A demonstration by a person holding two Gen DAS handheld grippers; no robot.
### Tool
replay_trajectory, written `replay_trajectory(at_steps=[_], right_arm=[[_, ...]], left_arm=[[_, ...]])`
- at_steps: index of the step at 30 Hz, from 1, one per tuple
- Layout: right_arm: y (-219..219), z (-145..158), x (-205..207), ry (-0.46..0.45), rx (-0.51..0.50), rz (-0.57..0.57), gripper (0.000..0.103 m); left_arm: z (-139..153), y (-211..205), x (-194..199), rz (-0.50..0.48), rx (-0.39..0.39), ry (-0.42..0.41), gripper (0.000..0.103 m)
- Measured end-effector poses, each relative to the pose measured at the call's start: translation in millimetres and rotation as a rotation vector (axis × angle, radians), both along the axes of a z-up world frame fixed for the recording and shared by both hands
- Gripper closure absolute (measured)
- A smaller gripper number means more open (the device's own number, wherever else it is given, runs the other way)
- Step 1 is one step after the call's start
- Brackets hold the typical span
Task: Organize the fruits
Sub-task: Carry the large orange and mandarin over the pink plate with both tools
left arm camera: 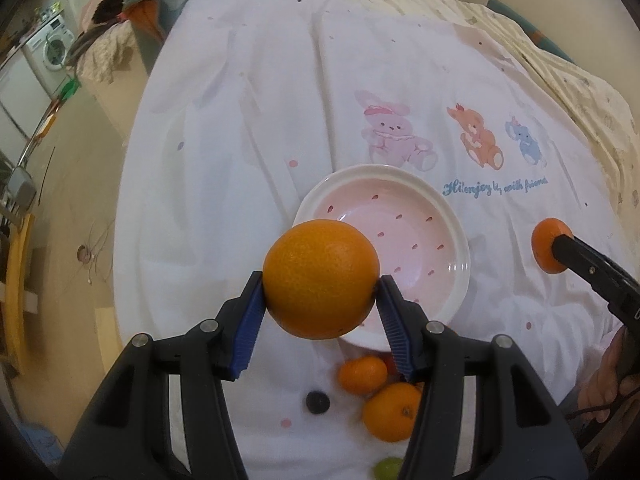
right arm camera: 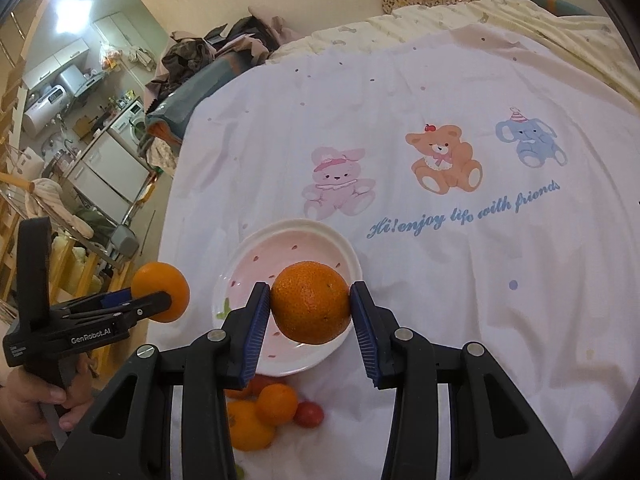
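Presently, both hand-held grippers carry fruit above a bed spread with a white printed sheet.

Left side: the left hand-held gripper is partly closed, its blue pads pressed on either flank of a large orange. From the left wrist view this orange hangs over the near-left rim of the pink plate, which lies just ahead of and below the jaws. The plate is round, so no long axis governs the approach; my judgement is that a short advance and descent would place the fruit inside it. In the right wrist view the body of the left tool reads "GenRobot.AI".

Centre: the plate holds no fruit yet. Near its closest rim lies the unsorted pile: small oranges, a red tomato-like fruit, a dark berry and a green fruit at the frame's bottom edge.

Right side: the right hand-held gripper is closed to a narrower gap on a smaller, rougher orange, which hangs over the plate's near-right portion. Neither hand looks clearly nearer; simultaneous release risks the two fruits colliding.

Writing on the sheet: "Hi! enjoy life with friends" in blue script, beneath printed rabbit, bear and elephant figures.
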State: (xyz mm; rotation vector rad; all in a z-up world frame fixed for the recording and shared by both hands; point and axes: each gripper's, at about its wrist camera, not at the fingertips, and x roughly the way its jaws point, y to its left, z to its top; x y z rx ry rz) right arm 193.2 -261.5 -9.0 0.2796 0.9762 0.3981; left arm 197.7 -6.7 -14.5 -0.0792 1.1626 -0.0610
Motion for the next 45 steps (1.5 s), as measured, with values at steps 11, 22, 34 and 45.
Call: replay_trajectory(at_steps=[11,22,34,45], right_arm=[[18,-23,36,0.032,-0.023,0.043,0.06],[29,-57,75,0.105,-0.002,0.07,0.06],[52,-93,108,0.17,-0.038,0.12,0.06],[57,-113,120,0.218,0.003,0.108,0.057]], left_arm=[[-25,-2,36,-0.032,-0.037,0.046,0.052],[-53,-8,59,-0.078,-0.076,0.084,0.051],[-77,-16,80,-0.1,-0.084,0.135,0.051],[-84,-15,85,-0.092,-0.088,0.156,0.049]])
